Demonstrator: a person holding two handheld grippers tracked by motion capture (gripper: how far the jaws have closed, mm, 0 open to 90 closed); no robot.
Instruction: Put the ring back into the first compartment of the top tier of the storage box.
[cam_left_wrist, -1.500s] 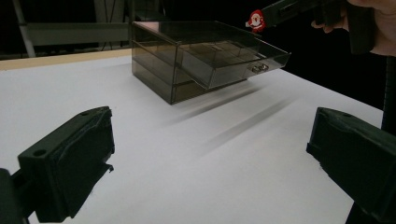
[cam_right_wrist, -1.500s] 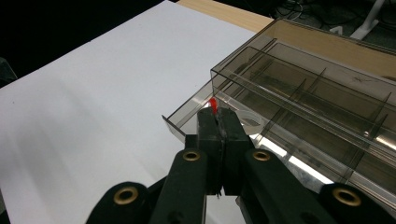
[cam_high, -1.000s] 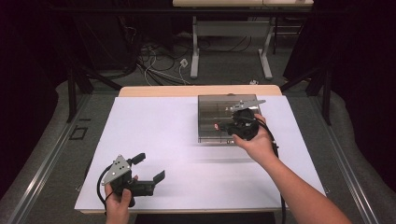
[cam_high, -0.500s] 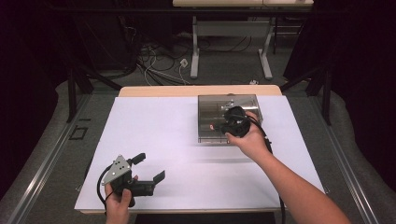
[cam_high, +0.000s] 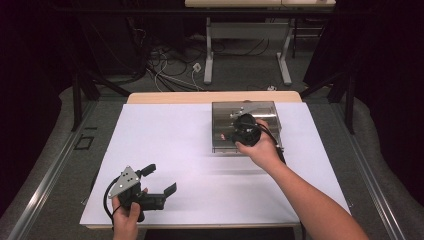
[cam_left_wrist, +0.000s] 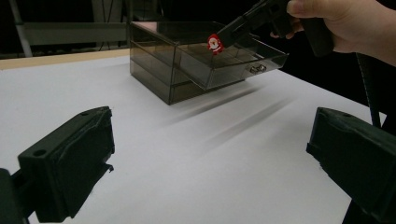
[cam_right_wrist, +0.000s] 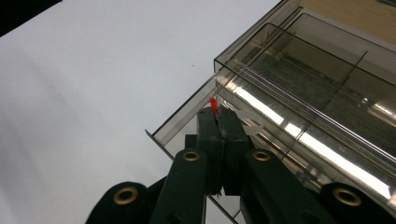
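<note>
A white table top filled the middle of the high view, with a wooden edge along its far side and dark floor, cables and metal table legs beyond. On the far right part of the table stood a smoky clear plastic drawer box, its top drawer pulled out toward the person. The rest of the white surface lay bare between the box and the near edge.

The right gripper, held in the person's right hand, reached over the pulled-out drawer. Its two black jaws were pressed together on a small red and white Santa figure, pinched at the tips just above the drawer's open top. In the right gripper view a sliver of red showed between the closed jaws, right at the drawer's front wall.

The left gripper rested at the near left of the table in the person's left hand, well apart from the box. Its jaws stood wide open, holding nothing, with bare table between them.
</note>
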